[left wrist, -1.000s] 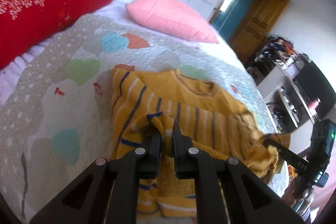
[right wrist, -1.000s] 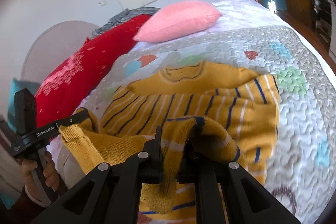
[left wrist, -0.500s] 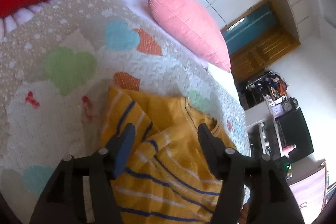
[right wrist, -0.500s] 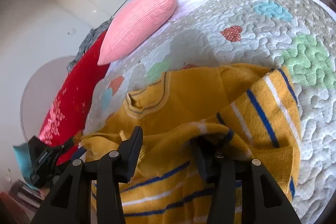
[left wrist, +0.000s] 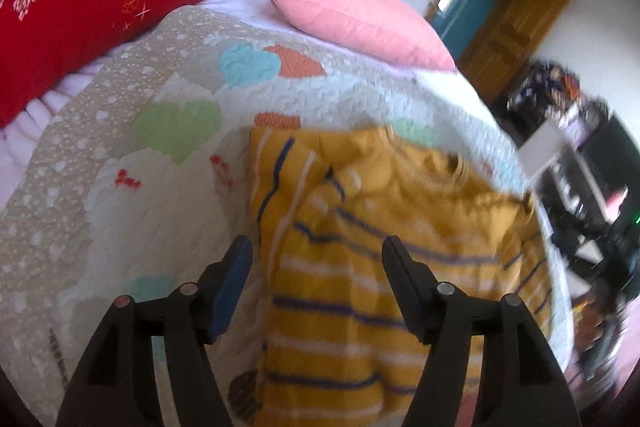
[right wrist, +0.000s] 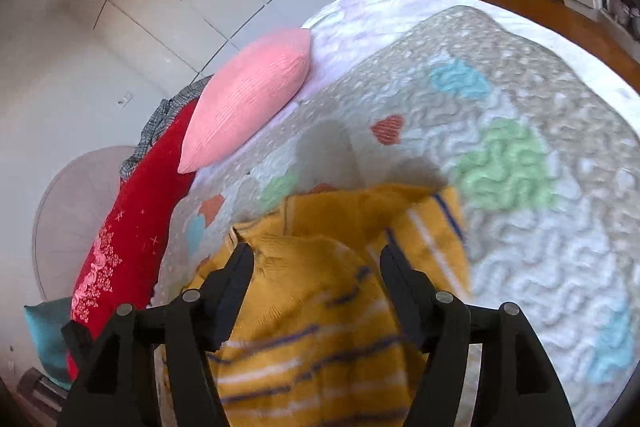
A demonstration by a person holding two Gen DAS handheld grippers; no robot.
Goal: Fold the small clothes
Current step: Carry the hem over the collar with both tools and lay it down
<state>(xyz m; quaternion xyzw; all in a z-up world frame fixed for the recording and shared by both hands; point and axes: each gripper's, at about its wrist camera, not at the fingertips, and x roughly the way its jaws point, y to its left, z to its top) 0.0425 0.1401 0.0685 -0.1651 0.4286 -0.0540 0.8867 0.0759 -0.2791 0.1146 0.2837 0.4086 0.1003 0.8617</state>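
A small mustard-yellow sweater (left wrist: 360, 235) with navy and white stripes lies on the quilted bedspread (left wrist: 120, 155), its lower part folded up over the chest. It also shows in the right wrist view (right wrist: 320, 291). My left gripper (left wrist: 316, 267) is open and empty, just above the sweater's left side. My right gripper (right wrist: 316, 271) is open and empty, above the folded sweater near its collar. Both views are blurred by motion.
A pink pillow (left wrist: 360, 15) and a long red cushion (left wrist: 80, 3) lie at the head of the bed. The quilt (right wrist: 540, 227) stretches to the right of the sweater. Shelves and a wooden door (left wrist: 516, 27) stand beyond the bed's right edge.
Both grippers held the sweater's hem a second ago. They carried it up over the body, opened and let it go. Now both are open above the folded sweater.
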